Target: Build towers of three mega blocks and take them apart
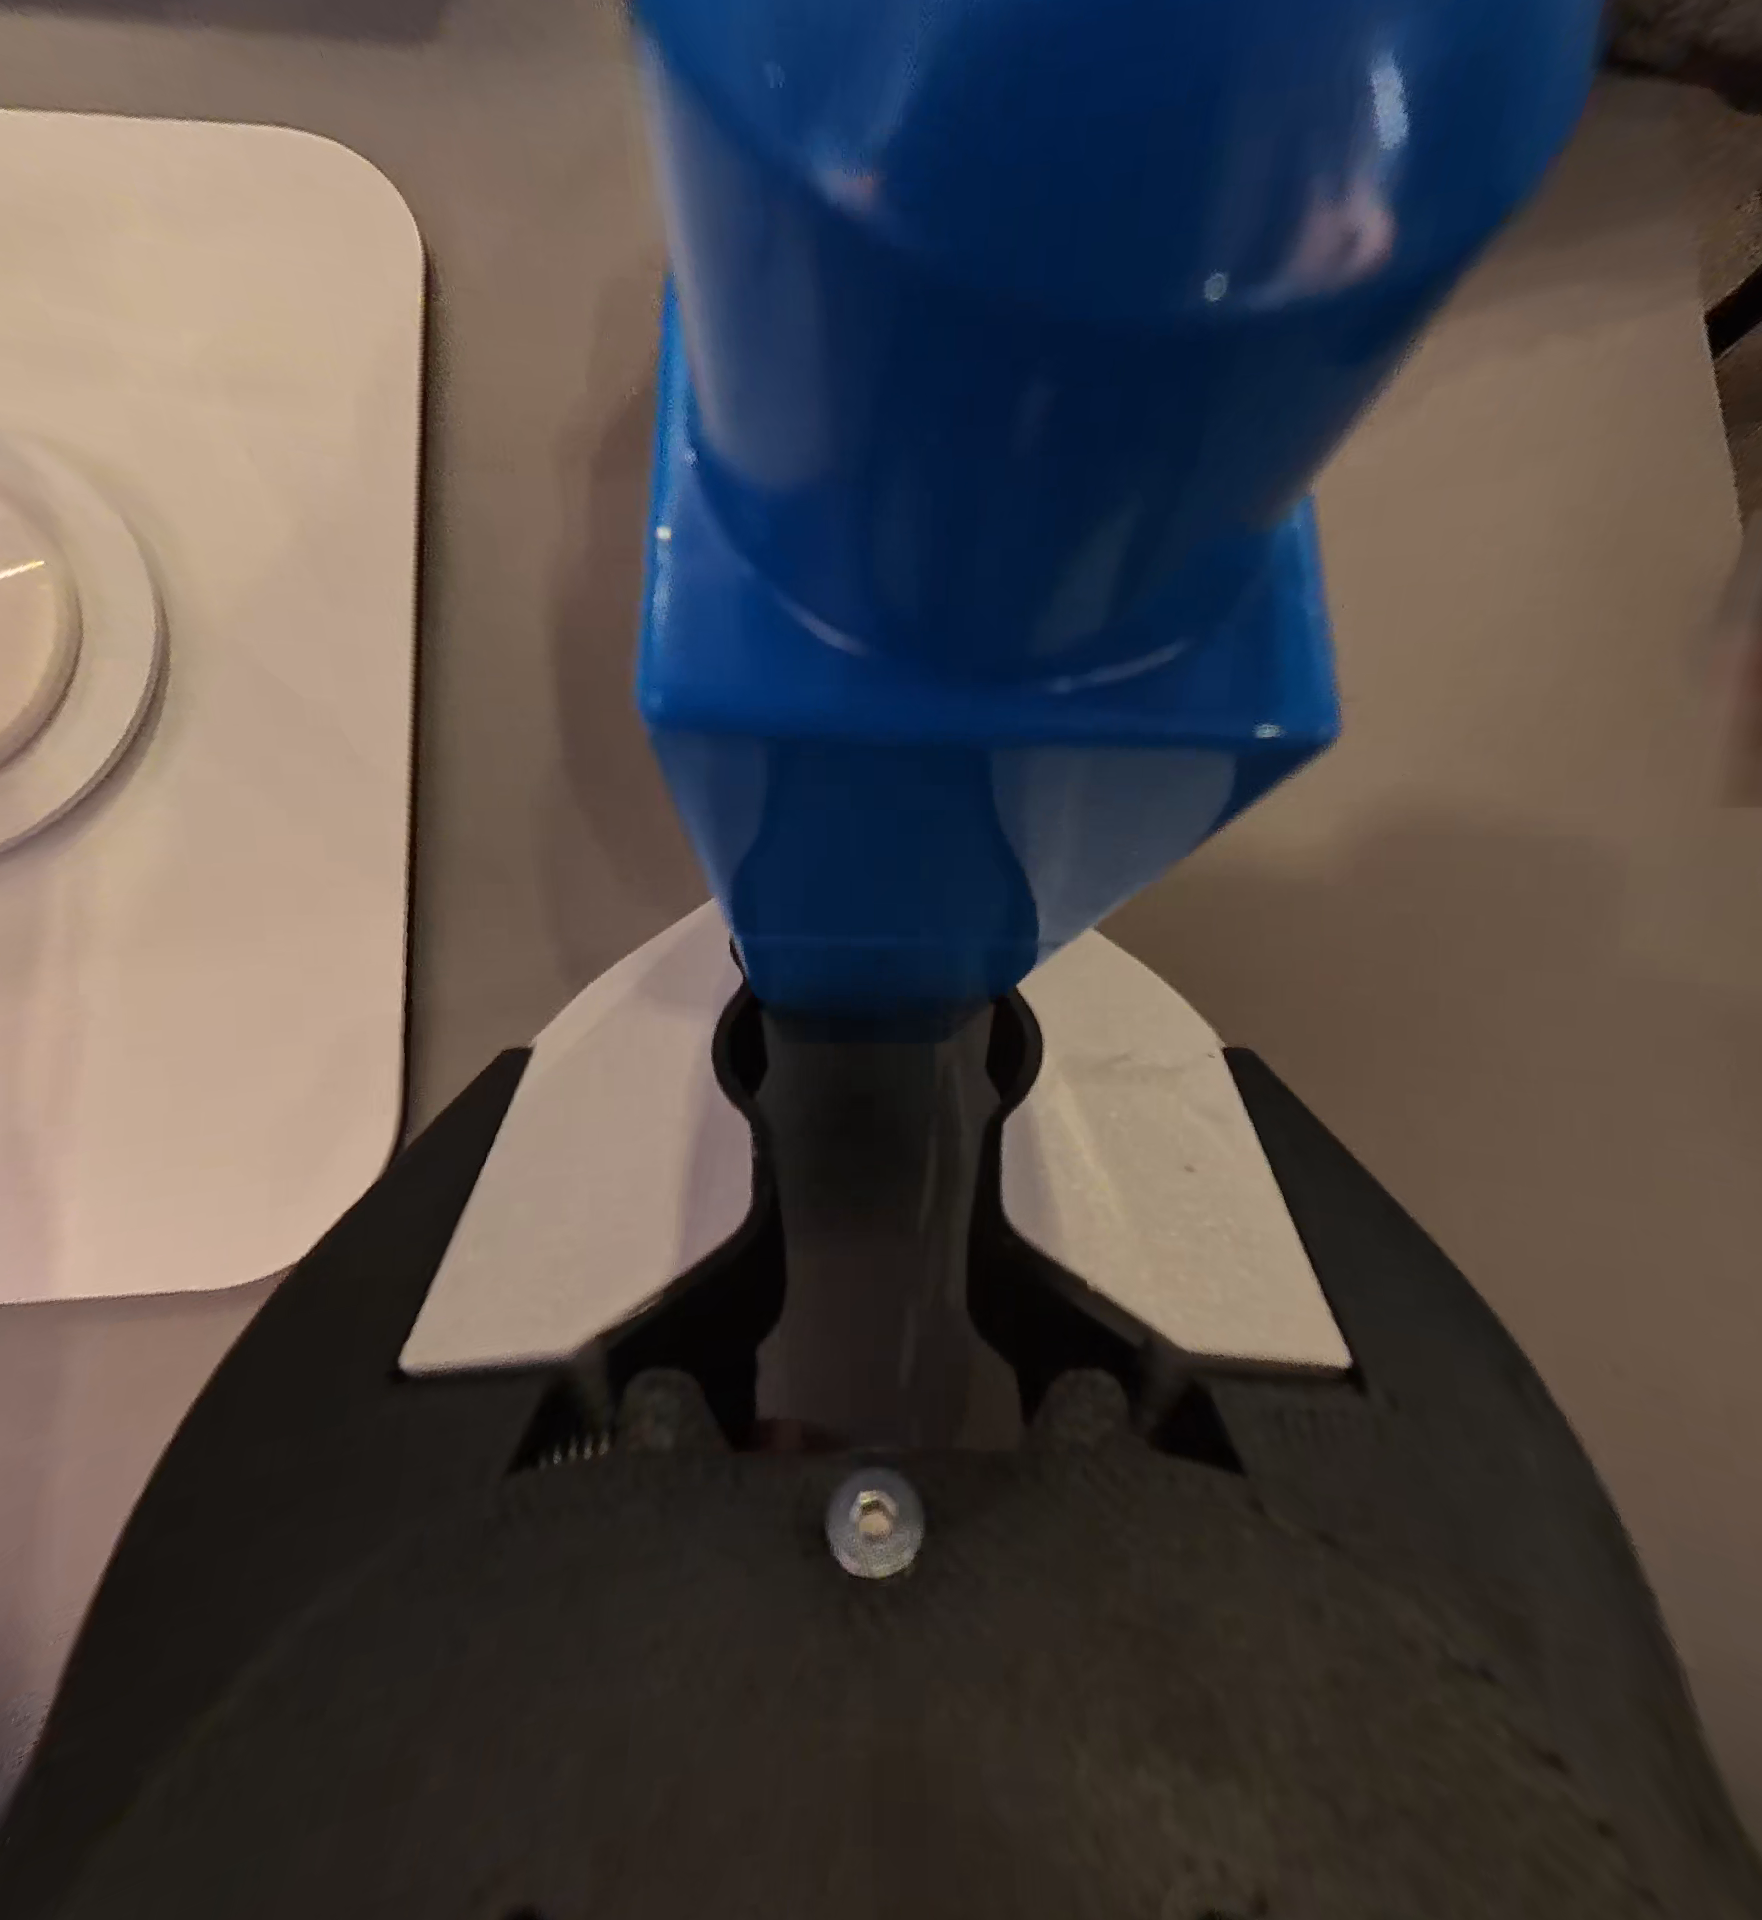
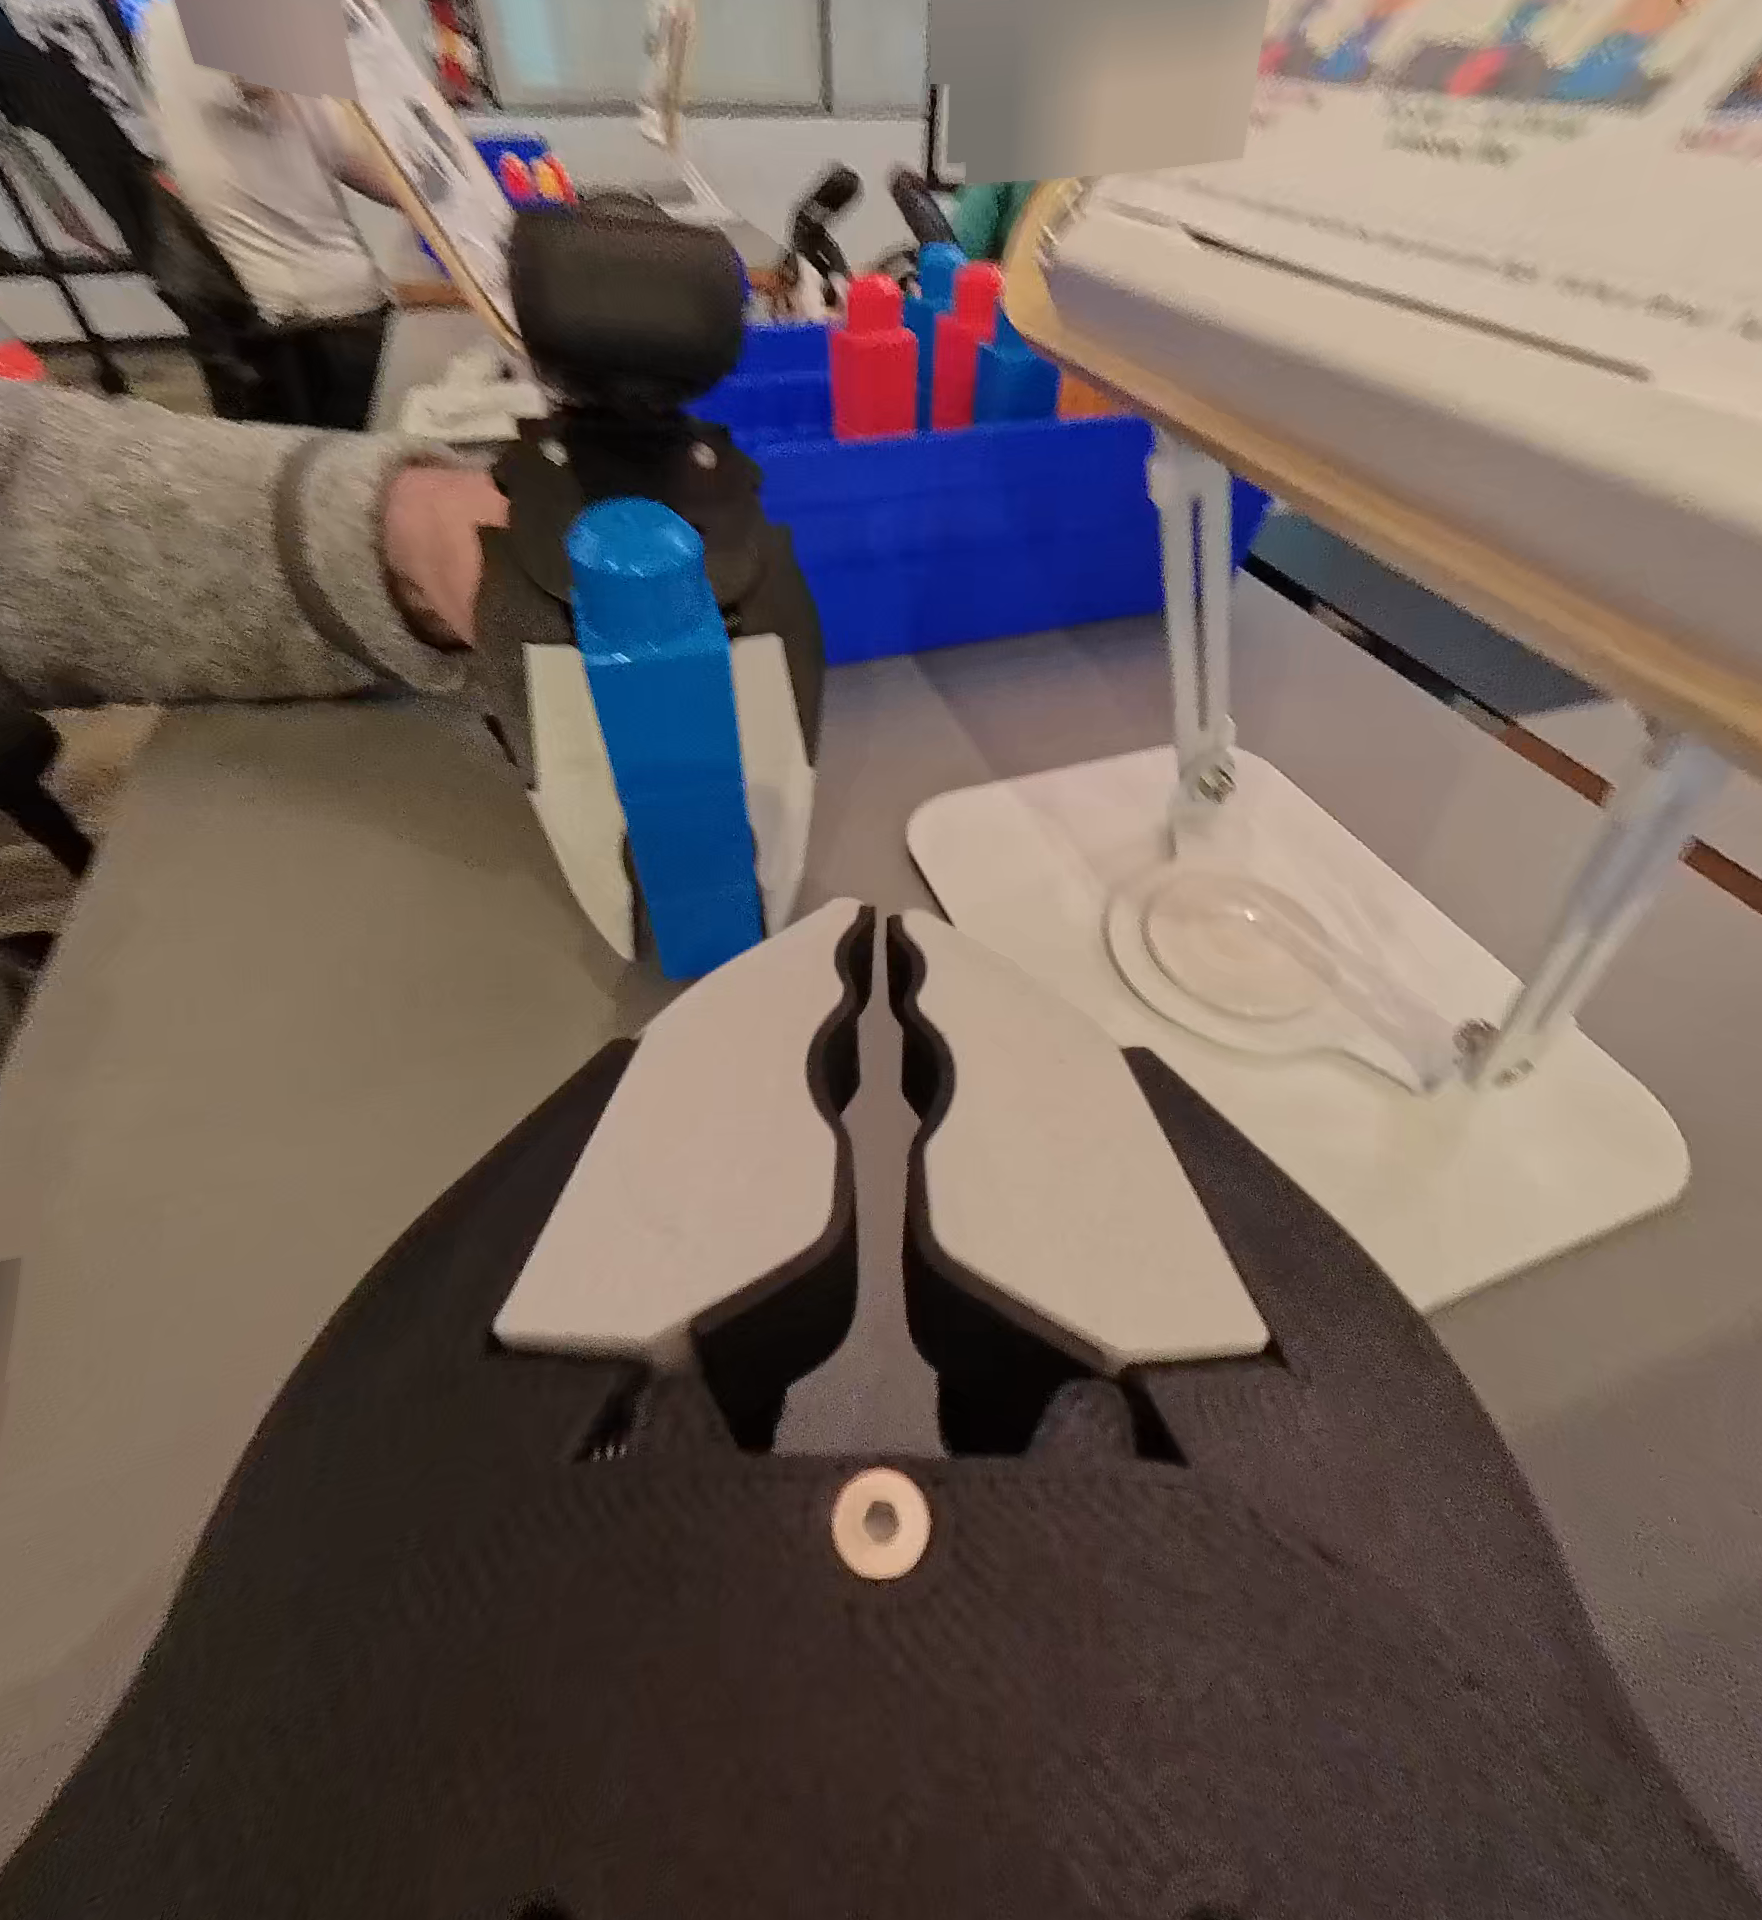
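— Where's the blue tower (image 2: 671, 748)?
— Upright on the grey table (image 2: 233, 935), long axis vertical, clamped low between the left gripper (image 2: 695, 831)'s white fingers (image 2: 576, 790); contact looks firm, though blur hedges that.
— And the right gripper (image 2: 879, 925)?
— Pinched nearly closed on nothing, just right of the tower's base, nearest the white stand (image 2: 1272, 1143).

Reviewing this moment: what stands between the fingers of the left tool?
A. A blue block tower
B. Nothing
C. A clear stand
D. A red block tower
A: the right wrist view shows the blue block tower upright on the table between the left tool's white fingers.
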Tool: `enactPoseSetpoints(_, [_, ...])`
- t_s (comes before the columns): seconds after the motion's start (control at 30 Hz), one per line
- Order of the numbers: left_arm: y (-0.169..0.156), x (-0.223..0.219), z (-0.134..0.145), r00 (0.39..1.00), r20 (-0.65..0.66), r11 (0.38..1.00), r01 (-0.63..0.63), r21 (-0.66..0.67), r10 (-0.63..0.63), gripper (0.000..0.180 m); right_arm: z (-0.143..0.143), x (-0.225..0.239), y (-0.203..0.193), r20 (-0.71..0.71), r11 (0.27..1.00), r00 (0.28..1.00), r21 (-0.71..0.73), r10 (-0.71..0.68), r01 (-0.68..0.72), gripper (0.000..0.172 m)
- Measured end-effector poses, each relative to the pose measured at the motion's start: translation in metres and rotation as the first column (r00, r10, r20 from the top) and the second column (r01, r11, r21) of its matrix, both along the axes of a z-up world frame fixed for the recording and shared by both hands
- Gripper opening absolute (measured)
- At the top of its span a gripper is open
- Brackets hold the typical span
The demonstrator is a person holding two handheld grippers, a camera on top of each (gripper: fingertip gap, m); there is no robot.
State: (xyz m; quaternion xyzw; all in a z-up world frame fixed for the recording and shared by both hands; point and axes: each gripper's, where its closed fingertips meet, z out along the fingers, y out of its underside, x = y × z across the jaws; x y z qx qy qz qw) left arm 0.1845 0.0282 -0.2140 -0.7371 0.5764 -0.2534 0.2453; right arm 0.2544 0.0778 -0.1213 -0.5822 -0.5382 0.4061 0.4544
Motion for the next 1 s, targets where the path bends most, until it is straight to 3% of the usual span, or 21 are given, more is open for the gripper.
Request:
enactPoseSetpoints(0.17, [-0.011,0.002,0.004,0.994,-0.084,0.996,0.060,-0.069,-0.065,0.040,0.014,-0.017,-0.028,-0.037,0.993,0.993,0.001,0.114,-0.114,0.032])
enactPoseSetpoints(0.23, [-0.007,0.003,0.003,0.991,-0.119,0.998,0.051,-0.043,-0.056,0.039,0.014,-0.026,-0.036,-0.024,0.991,0.991,-0.008,0.134,-0.134,0.038])
enactPoseSetpoints(0.3, [-0.007,0.005,-0.001,0.988,-0.142,0.998,0.064,-0.029,-0.067,0.039,0.011,-0.036,-0.040,-0.002,0.990,0.990,-0.022,0.138,-0.138,0.055])
enactPoseSetpoints(0.4, [-0.011,0.008,-0.006,0.982,-0.170,0.996,0.079,-0.034,-0.084,0.040,0.007,-0.049,-0.049,0.019,0.984,0.984,-0.043,0.175,-0.174,0.060])
enactPoseSetpoints(0.53, [-0.012,0.011,-0.004,0.982,-0.169,0.996,0.084,-0.032,-0.088,0.040,-0.002,-0.063,-0.058,0.064,0.976,0.975,-0.054,0.214,-0.211,0.053])
enactPoseSetpoints(0.6, [-0.013,0.012,-0.004,0.981,-0.170,0.996,0.089,-0.031,-0.093,0.040,-0.003,-0.066,-0.060,0.067,0.975,0.973,-0.050,0.221,-0.218,0.036])
enactPoseSetpoints(1.0, [-0.016,0.014,0.004,0.988,-0.117,0.995,0.091,-0.051,-0.096,0.039,0.004,-0.064,-0.058,0.011,0.972,0.975,-0.084,0.223,-0.221,0.036])
